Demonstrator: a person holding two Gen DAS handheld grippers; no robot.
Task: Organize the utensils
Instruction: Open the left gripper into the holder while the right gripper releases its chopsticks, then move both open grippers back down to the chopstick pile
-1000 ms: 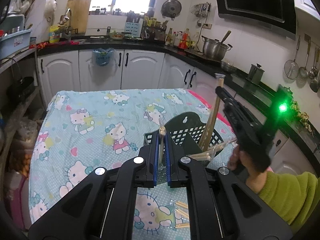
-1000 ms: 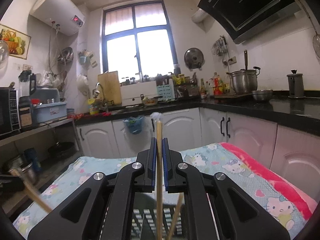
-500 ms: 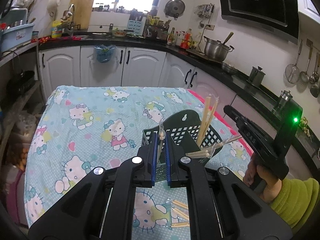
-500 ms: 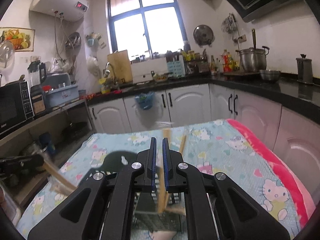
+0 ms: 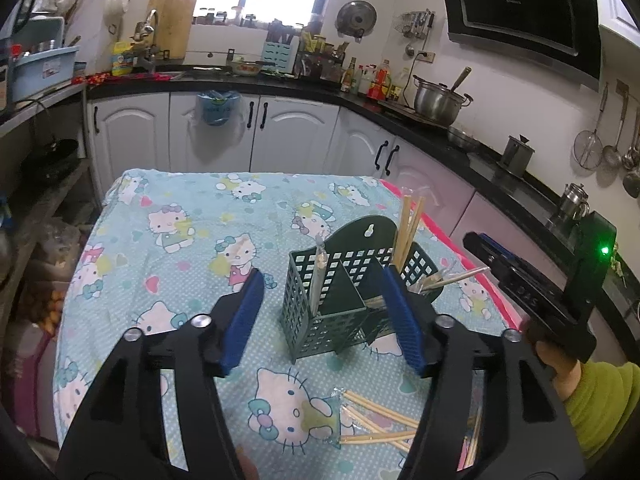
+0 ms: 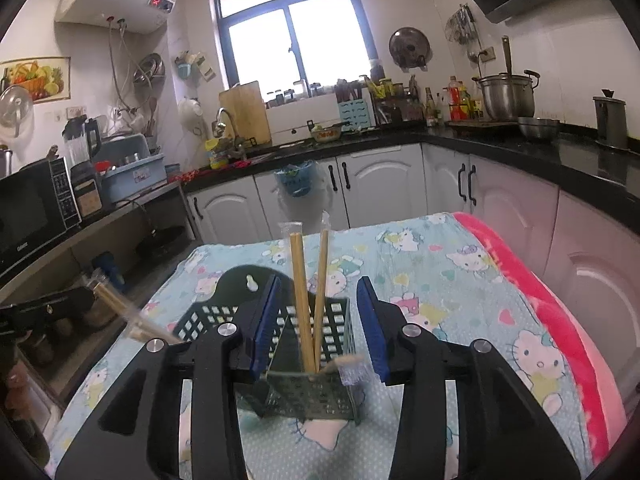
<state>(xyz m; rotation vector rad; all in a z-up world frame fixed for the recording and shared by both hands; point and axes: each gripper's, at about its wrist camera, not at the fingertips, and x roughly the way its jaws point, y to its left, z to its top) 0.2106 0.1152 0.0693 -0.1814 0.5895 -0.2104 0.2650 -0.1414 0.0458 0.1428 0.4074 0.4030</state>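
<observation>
We see a kitchen with white cabinets (image 5: 288,136) under a black worktop, and nearer to us a counter draped in a pale blue cartoon-cat cloth (image 5: 192,216) with a pink blanket edge (image 6: 532,292) along its right side.

On that cloth stands a dark green plastic utensil caddy (image 5: 352,292), latticed, with a divider splitting it into compartments and a rounded hanging tab at the back. It sits upright toward the right half of the counter.

Our left claw (image 5: 328,316) is spread wide in front of the caddy; its jaws have just been opening, and the blue pads stand clear on either side, touching nothing. Our right claw (image 6: 320,328) is also parted, its jaws likewise just opened, with the caddy's right compartment seen between the pads and no contact with them. From the left view the right claw's body shows beside the caddy, carried by a hand (image 5: 556,364) in a green sleeve.

Two wrapped pairs of wooden chopsticks (image 6: 308,292) stand crossed in the right compartment, leaning on its walls. One more wrapped pair (image 5: 320,272) stands in the left compartment. Further wrapped pairs (image 5: 452,278) lie just beyond the caddy's right side, possibly resting on its rim. A small heap of wrapped chopsticks (image 5: 380,420) lies flat on the cloth in front of the caddy.
</observation>
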